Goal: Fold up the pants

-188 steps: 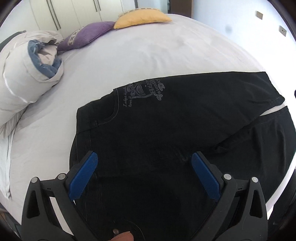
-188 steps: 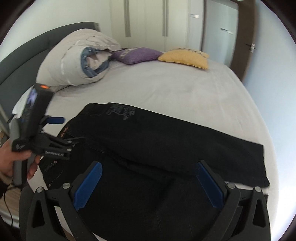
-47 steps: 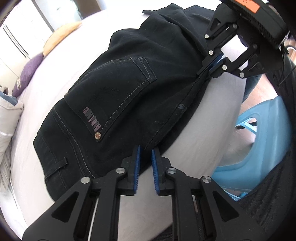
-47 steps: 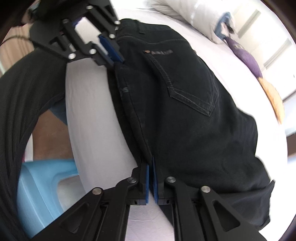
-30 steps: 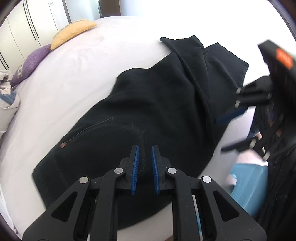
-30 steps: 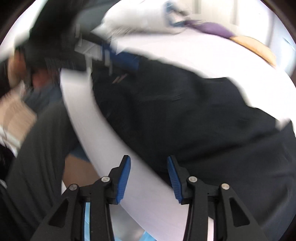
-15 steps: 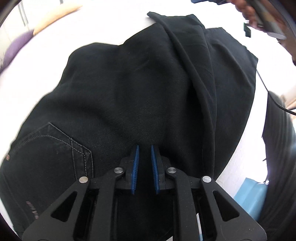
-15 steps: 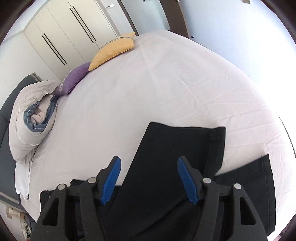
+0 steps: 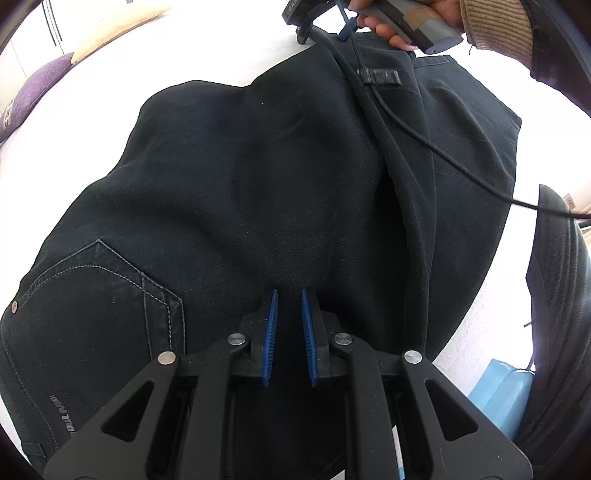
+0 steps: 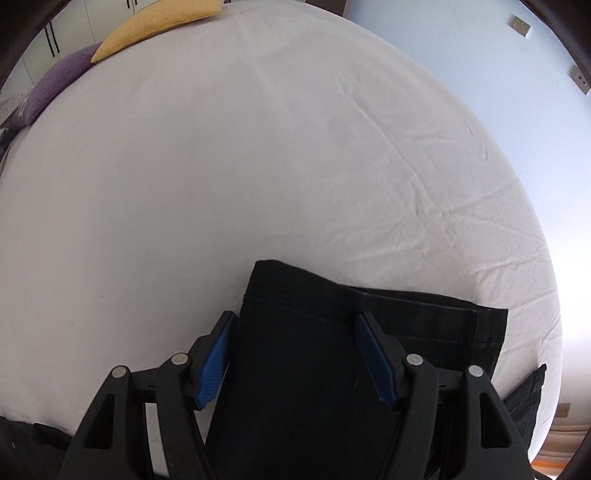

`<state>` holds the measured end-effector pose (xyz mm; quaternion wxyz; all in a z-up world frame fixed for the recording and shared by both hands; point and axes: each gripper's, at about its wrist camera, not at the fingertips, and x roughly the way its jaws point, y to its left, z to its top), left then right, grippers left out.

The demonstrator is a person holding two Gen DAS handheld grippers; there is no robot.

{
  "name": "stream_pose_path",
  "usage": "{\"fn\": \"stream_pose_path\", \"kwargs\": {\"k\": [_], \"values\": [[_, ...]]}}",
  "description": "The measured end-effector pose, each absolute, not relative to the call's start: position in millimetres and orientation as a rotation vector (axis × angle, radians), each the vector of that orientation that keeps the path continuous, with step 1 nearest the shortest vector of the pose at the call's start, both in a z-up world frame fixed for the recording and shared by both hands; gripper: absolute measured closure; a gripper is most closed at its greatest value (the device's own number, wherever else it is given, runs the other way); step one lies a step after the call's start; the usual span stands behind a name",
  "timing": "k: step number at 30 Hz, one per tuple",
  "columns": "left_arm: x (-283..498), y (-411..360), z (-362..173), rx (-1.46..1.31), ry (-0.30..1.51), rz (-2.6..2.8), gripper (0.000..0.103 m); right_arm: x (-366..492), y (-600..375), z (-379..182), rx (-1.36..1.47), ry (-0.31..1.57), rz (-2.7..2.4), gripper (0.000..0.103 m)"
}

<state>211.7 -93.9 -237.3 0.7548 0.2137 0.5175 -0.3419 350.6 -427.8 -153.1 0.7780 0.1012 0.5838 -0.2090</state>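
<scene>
Black pants (image 9: 258, 177) lie folded lengthwise on the white bed sheet (image 10: 258, 166), back pocket (image 9: 103, 295) on the left in the left wrist view. My left gripper (image 9: 287, 295) is shut, tips down on the cloth near the seat; I cannot tell if any cloth is pinched. My right gripper (image 10: 294, 316) hangs over the leg hems (image 10: 369, 302) at the far end. Its jaws are closing, with the upper leg's cloth between the blue pads (image 10: 216, 354), which stand apart from it. The left wrist view shows a hand (image 9: 424, 18) holding that gripper.
A black cable (image 9: 443, 155) trails across the pants from the right gripper. A yellow cushion (image 10: 159, 22) and a purple cushion (image 10: 55, 88) lie at the head of the bed. A blue plastic stool (image 9: 506, 391) and a person's dark clothing (image 9: 561, 295) are beside the bed edge.
My right gripper swung from the waist side to the leg hems, sank closer and narrowed a little. My left gripper came down onto the pants, then stayed put.
</scene>
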Motion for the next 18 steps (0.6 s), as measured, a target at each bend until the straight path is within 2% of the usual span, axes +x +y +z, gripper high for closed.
{"fn": "stream_pose_path", "kwargs": {"k": [2,3,5,7,14,18], "values": [[210.3,-98.4,-240.6,0.465,1.127,-0.741,0.090,344.6,-437.4,-148.1,0.244,1.246,-0.415,0.074],[209.8,-100.1,-241.3,0.462,1.128,-0.738,0.090,340.4,-443.1,-146.2,0.260,1.243,-0.400,0.077],[209.3,-102.8,-242.3,0.458,1.131,-0.732,0.090,328.7,-453.5,-139.0,0.292,1.213,-0.362,0.091],[208.6,-104.0,-242.8,0.454,1.137,-0.725,0.090,308.2,-463.5,-123.7,0.323,1.149,-0.331,0.098],[210.2,-104.3,-241.3,0.450,1.149,-0.706,0.090,176.0,-502.3,-58.3,0.424,0.834,-0.364,0.098],[213.8,-107.1,-238.6,0.443,1.167,-0.671,0.090,66.9,-531.1,-61.1,0.559,0.724,-0.472,0.098]]}}
